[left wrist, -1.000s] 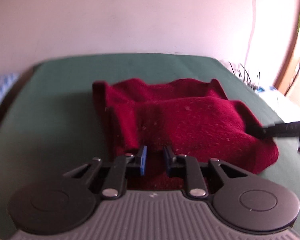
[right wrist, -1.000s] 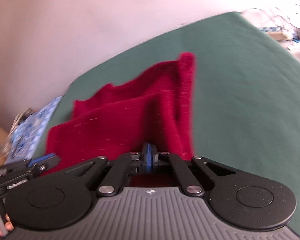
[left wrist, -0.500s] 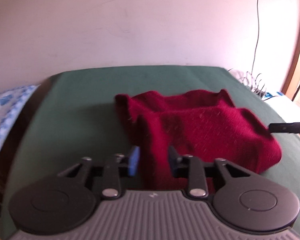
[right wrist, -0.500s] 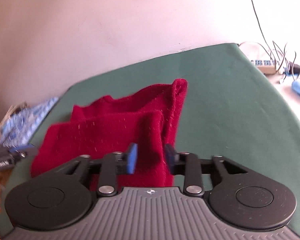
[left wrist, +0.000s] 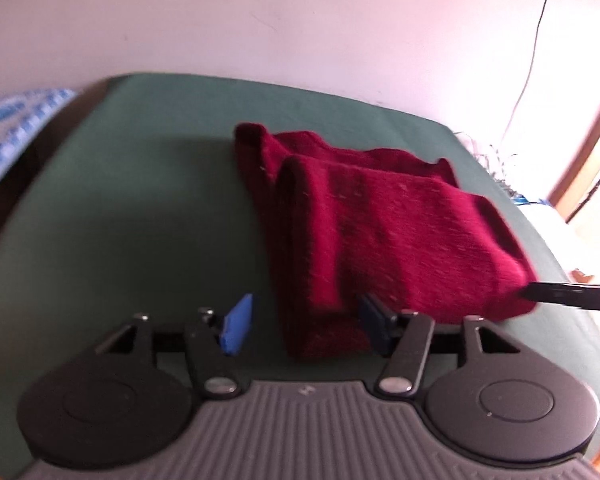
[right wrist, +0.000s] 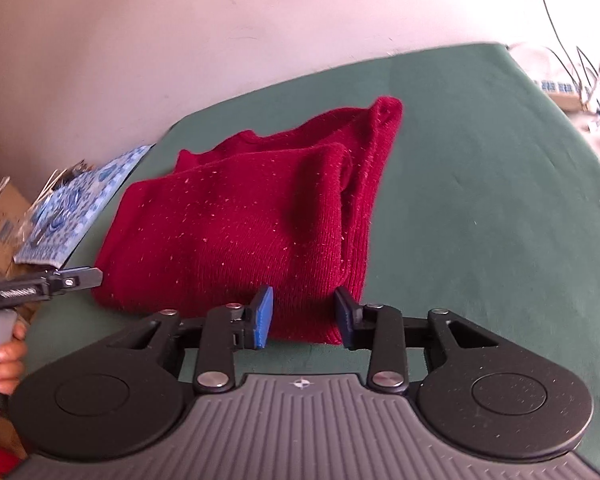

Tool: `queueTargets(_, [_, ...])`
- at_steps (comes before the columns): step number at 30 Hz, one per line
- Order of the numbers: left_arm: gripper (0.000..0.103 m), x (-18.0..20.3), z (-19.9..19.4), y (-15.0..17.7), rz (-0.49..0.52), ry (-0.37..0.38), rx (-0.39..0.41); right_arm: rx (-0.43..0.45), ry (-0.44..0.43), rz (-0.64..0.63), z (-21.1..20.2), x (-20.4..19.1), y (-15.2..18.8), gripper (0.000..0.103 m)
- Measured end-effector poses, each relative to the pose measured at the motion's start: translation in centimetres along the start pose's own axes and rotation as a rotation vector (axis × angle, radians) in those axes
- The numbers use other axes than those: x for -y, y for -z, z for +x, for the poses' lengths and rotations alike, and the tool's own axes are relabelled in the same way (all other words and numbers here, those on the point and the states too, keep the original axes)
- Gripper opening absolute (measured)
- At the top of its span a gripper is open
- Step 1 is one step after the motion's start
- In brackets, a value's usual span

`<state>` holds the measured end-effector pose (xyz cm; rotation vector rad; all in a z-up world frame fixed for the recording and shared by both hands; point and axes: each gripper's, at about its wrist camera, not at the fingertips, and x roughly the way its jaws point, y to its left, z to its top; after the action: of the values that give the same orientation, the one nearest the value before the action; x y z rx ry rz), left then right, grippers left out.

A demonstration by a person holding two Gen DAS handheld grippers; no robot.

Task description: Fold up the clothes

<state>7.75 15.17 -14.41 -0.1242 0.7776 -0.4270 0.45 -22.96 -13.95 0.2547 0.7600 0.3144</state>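
1. Right now the left gripper (left wrist: 304, 326) has its jaws spreading apart; a near corner of the folded dark-red knitted garment (left wrist: 380, 224) lies between the blue pads (left wrist: 236, 324), but neither pad presses on it.
2. Over on the other side, the right gripper (right wrist: 304, 316) has its jaws drawing in a little, yet they stand apart, with the near right corner of the garment (right wrist: 252, 224) between them and no pinch visible.
3. Both grippers sit at the near edge of the garment, one at each near corner, so the cloth stretches away from each of them toward the wall; its long axis looks to run from one gripper to the other.
4. Neither hand is clearly nearer to the cloth; each is at its own corner, and the left gripper's tip shows in the right wrist view just beside the garment's left edge.
5. The garment rests on the dark green cloth-covered table (right wrist: 480, 200), roughly mid-table, well clear of the far edge.
6. It looks folded into a thick rectangular bundle of layers, with rounded fold edges on both sides, a looser layer peeking out at the back, and pale lint specks across the knit.
7. By my reading the fold is laid down and let go.
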Motion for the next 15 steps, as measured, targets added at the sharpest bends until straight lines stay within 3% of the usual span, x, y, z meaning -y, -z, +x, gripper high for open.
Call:
queueTargets(3, [0.061,0.8,1.0,0.1,0.027,0.001,-0.012,-0.001,-0.01,0.027,0.9,0.5,-0.3,0.033])
queueTargets(6, [0.035,1.2,2.0,-0.2,0.016,0.037,-0.019,-0.01,-0.023,0.039,1.3,0.8,-0.5,0.032])
queueTargets(8, [0.019,1.4,1.5,-0.1,0.015,0.047,-0.012,-0.017,-0.039,0.048,1.1,1.1,-0.6,0.018])
queueTargets(10, [0.014,1.3,0.9,0.0,0.019,0.056,-0.009,-0.031,-0.078,0.08,0.5,1.8,-1.1,0.013])
queueTargets(15, [0.01,0.1,-1.1,0.2,-0.044,0.127,-0.038,-0.081,-0.177,0.107,-1.6,2.5,-1.6,0.012])
